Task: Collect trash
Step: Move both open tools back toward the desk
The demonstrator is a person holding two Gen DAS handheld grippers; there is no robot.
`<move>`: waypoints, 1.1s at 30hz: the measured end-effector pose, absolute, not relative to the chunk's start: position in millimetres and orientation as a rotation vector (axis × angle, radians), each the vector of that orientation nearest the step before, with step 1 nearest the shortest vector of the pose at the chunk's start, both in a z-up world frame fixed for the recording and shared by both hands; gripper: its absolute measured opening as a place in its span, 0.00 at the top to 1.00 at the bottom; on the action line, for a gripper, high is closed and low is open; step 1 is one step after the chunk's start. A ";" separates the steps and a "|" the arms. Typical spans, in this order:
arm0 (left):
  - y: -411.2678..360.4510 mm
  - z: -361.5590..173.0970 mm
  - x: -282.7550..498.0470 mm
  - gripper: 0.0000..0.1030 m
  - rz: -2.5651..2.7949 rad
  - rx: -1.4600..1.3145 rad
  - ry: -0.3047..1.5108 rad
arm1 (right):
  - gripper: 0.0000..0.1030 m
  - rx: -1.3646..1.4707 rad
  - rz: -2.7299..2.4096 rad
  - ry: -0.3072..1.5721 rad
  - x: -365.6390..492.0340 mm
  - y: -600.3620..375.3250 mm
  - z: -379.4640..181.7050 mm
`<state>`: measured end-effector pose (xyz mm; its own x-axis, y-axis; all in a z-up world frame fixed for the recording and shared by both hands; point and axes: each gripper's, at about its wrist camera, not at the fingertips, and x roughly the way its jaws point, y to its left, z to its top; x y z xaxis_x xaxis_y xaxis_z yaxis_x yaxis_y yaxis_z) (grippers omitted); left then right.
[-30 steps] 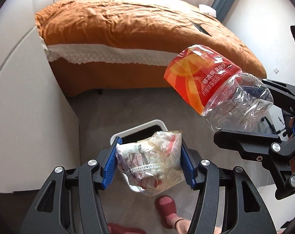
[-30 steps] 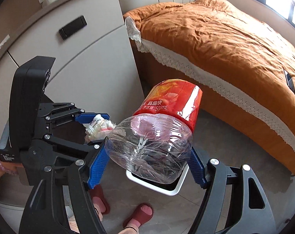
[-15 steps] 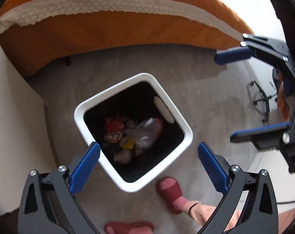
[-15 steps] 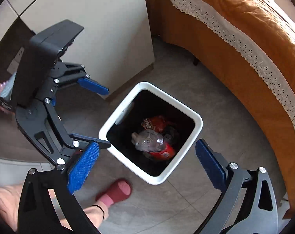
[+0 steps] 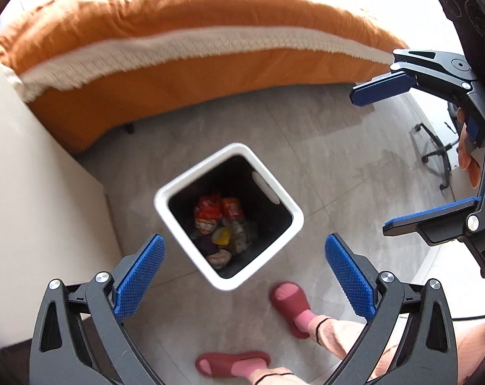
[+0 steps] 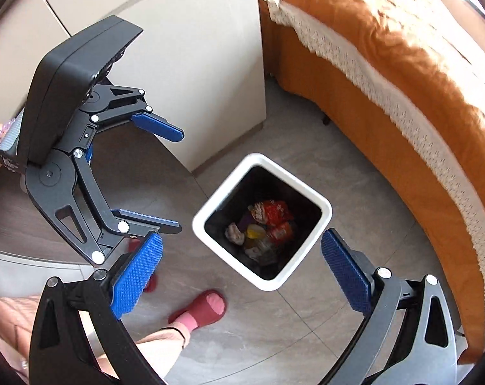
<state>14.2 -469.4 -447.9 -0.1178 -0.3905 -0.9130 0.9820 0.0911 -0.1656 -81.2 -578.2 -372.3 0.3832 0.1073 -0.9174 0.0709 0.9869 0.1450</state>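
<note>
A white square bin (image 5: 200, 170) (image 6: 224, 189) with a dark inside stands on the grey floor below both grippers. At its bottom lies a pile of trash (image 5: 220, 224) (image 6: 264, 227): red wrappers, a red-labelled clear bottle, a yellow piece and crumpled plastic. My left gripper (image 5: 245, 276) (image 6: 178, 181) hangs over the bin's near corner, open, with nothing between its blue pads. To its right, my right gripper (image 6: 240, 274) (image 5: 370, 162) is also open and empty, pointing steeply down at the bin.
An orange bed (image 5: 210, 73) (image 6: 402, 80) with a lace trim runs behind the bin. A white cabinet (image 5: 33, 176) (image 6: 194, 48) stands close to the bin's left. The person's feet in red slippers (image 5: 290, 301) (image 6: 203, 308) are just in front. An office chair base (image 5: 435, 150) is far right.
Both grippers opened wide and tipped down over the bin. The crumpled bag left my left gripper and the bottle left my right one; the bottle now lies in the bin.
</note>
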 end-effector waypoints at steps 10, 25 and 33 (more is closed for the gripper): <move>-415.5 -312.5 25.6 0.05 -1.251 0.603 0.937 | 0.04 0.154 0.041 1.009 -73.5 -539.8 -244.0; -327.9 -153.3 72.2 0.05 -1.057 0.397 0.746 | 0.04 0.107 0.107 0.775 -31.6 -487.1 -100.9; -273.0 -107.0 99.5 0.05 -0.919 0.294 0.688 | 0.04 0.099 0.181 0.663 8.4 -455.7 -40.5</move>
